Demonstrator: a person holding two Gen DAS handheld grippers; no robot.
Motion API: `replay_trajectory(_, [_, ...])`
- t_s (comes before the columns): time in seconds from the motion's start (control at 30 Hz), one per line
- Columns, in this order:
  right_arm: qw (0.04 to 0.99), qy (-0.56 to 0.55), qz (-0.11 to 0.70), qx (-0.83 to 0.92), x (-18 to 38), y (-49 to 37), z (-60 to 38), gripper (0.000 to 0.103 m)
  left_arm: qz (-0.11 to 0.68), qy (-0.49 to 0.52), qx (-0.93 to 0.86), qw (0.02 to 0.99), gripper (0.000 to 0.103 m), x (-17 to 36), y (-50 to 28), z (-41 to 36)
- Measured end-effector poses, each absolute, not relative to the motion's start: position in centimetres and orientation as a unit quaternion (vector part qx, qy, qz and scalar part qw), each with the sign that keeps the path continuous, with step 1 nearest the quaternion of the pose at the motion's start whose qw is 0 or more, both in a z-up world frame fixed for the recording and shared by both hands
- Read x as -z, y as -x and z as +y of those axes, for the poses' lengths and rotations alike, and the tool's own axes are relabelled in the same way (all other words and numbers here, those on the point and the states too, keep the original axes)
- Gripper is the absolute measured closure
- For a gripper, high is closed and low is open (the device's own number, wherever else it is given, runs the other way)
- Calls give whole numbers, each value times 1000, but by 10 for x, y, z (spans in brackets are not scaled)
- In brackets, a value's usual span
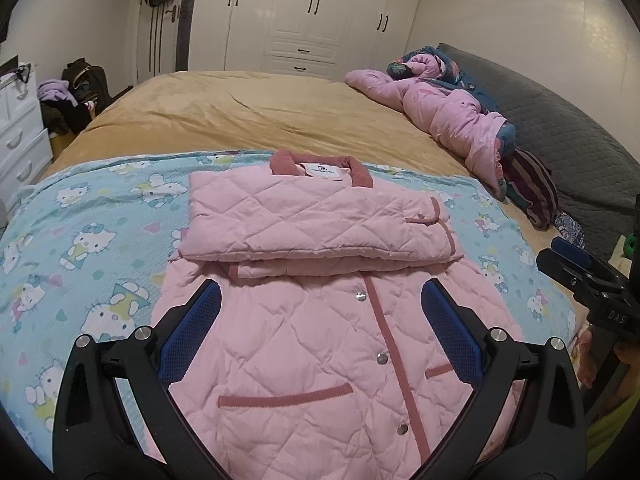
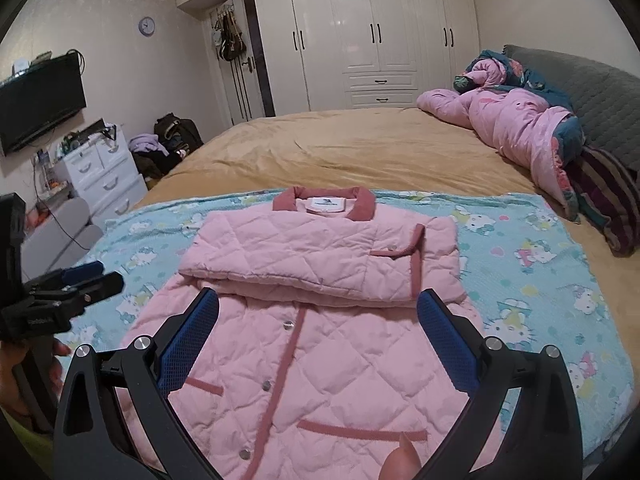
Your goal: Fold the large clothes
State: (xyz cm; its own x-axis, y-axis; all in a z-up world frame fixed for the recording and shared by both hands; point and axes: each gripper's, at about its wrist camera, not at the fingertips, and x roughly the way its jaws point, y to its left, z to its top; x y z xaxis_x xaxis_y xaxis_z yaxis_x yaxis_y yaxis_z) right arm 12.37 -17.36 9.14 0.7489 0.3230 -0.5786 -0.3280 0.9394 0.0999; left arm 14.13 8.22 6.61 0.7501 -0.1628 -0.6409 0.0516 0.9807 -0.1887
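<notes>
My left gripper [image 1: 320,320] and right gripper [image 2: 318,328] both hover with fingers spread, empty, over the pink jacket [image 1: 320,280] on the cartoon blanket [image 1: 80,240] at the bed's near edge. Only the right view shows the wall television [image 2: 40,104]. The jacket's hem is cut off below both frames.

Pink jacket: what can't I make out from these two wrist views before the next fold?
- Pink jacket hem: cut off by the bottom edge and gripper frames in both views.
- Sleeves: tucked under the folded upper layer.
- Neck label print: too small.
- Contact of either open gripper with the fabric: unclear.
</notes>
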Motion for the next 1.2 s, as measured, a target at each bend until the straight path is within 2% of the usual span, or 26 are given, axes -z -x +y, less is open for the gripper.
replay_trajectory(1.2, [908,-5,389,-154,-4,-64,-221,4,400,75,14,913,9,12,-72,114])
